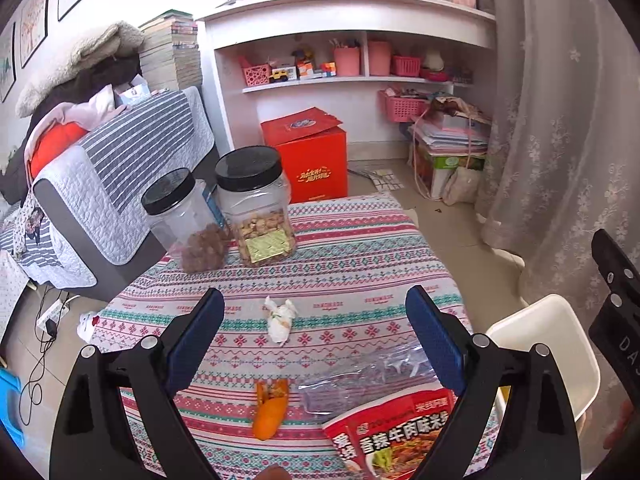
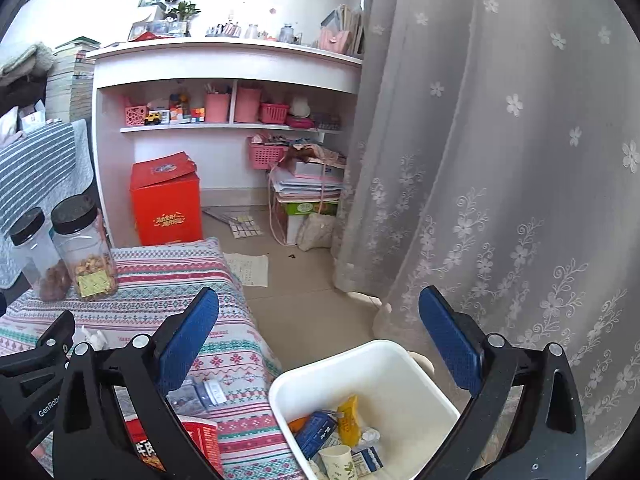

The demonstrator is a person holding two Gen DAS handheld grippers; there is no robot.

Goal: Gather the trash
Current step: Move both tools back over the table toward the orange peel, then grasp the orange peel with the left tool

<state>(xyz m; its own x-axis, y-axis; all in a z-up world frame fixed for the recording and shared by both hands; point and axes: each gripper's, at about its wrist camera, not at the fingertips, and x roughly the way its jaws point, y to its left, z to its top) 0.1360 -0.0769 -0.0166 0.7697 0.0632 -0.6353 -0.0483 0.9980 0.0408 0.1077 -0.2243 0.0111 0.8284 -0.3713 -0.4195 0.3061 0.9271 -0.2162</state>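
On the patterned tablecloth lie a crumpled white tissue, an orange peel, a clear plastic wrapper and a red noodle packet. My left gripper hangs open above them, empty, with the tissue between its blue pads. My right gripper is open and empty over the white trash bin, which holds a carton, a yellow wrapper, a paper cup and other scraps. The bin stands off the table's right edge.
Two black-lidded clear jars of snacks stand at the table's far left. A striped sofa is on the left, a red box and a white shelf unit beyond, a lace curtain on the right.
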